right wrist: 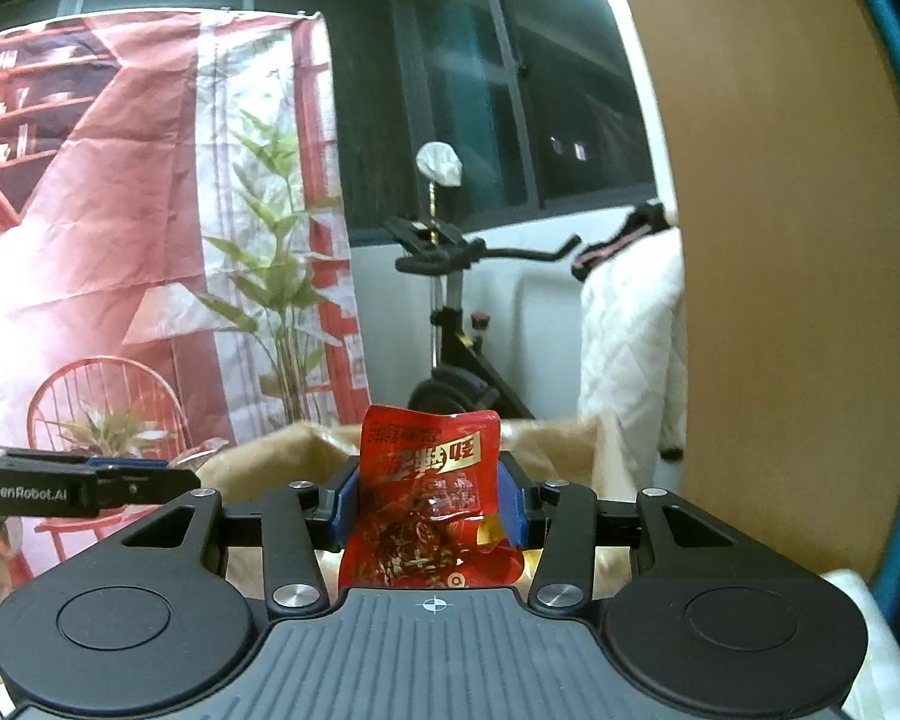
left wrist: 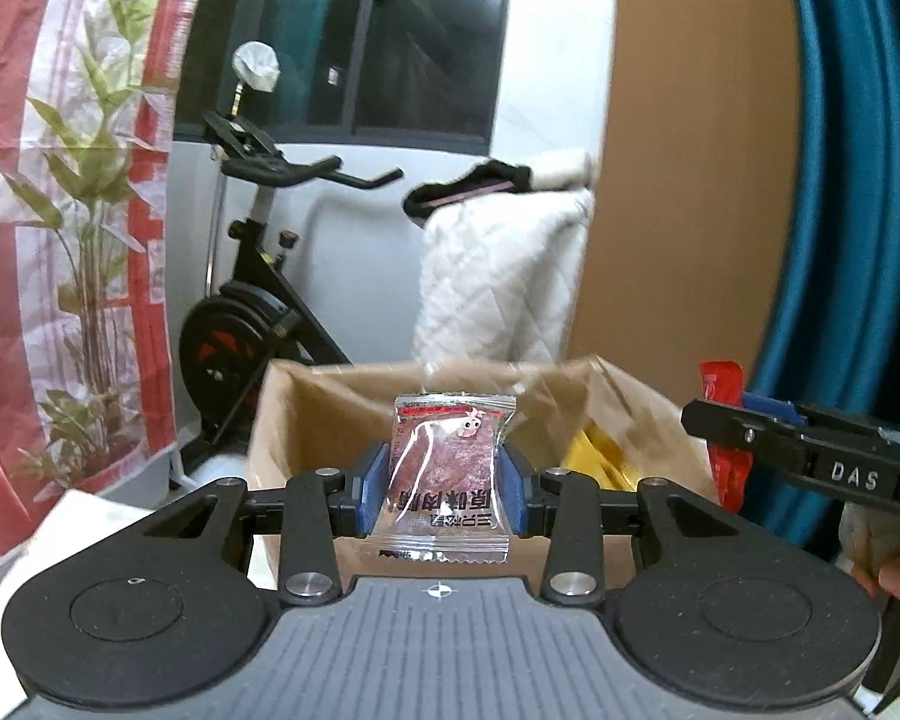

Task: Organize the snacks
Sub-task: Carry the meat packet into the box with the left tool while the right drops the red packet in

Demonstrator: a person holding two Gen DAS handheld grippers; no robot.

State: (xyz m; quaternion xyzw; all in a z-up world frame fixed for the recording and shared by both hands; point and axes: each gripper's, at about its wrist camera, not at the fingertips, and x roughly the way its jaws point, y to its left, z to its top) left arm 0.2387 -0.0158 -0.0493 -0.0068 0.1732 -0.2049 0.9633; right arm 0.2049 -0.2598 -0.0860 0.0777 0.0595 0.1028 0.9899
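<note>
My left gripper [left wrist: 447,483] is shut on a clear packet of dried meat [left wrist: 444,474], held upright over the near edge of an open brown cardboard box [left wrist: 318,408]. A yellow packet [left wrist: 594,456] lies inside the box. My right gripper [right wrist: 429,507] is shut on a red snack packet [right wrist: 429,492], held above the same box [right wrist: 282,450]. The right gripper also shows in the left wrist view [left wrist: 744,426] at the right with the red packet [left wrist: 723,420]. The left gripper shows in the right wrist view [right wrist: 150,474] at the left.
An exercise bike [left wrist: 252,312] stands behind the box by the window. A white quilted cover [left wrist: 504,276] hangs at the back. A wooden panel [left wrist: 690,150] and blue curtain [left wrist: 858,180] rise on the right. A red printed backdrop with plants [right wrist: 120,228] fills the left.
</note>
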